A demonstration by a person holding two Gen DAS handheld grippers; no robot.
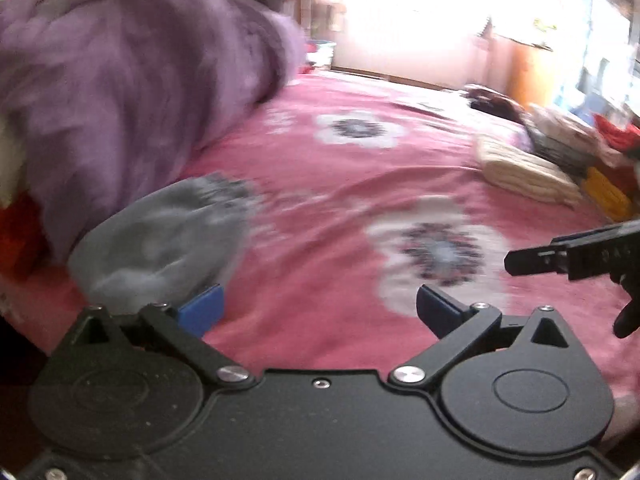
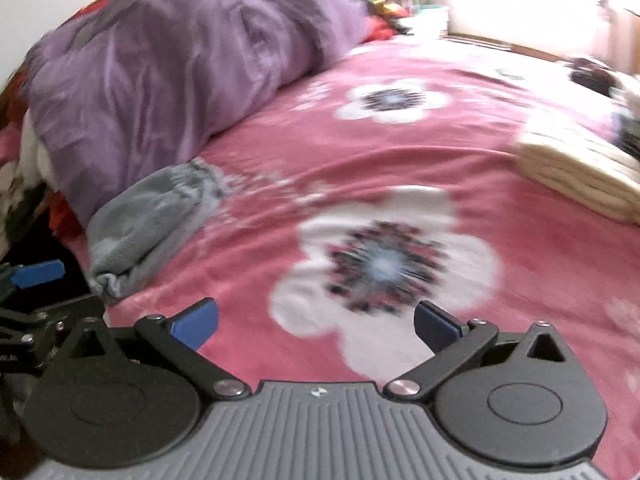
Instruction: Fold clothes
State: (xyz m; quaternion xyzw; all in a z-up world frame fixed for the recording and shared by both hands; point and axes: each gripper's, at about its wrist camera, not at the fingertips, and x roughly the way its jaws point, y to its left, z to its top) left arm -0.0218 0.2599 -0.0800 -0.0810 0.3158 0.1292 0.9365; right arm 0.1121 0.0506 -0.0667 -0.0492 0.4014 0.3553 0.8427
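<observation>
With both the left gripper [image 1: 320,308] and the right gripper [image 2: 316,320] empty, jaws wide apart, the grey garment [image 2: 156,216] lies bunched at ten o'clock on the pink bed [image 2: 520,280] (beside the purple duvet [image 2: 168,72]), so each should probably pinch a separate edge and spread it flat first.

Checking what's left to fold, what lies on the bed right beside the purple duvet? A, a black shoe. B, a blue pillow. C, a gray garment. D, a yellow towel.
C: the gray garment lies crumpled on the pink sheet at the foot of the purple duvet; both tongs are open and hold nothing.
</observation>
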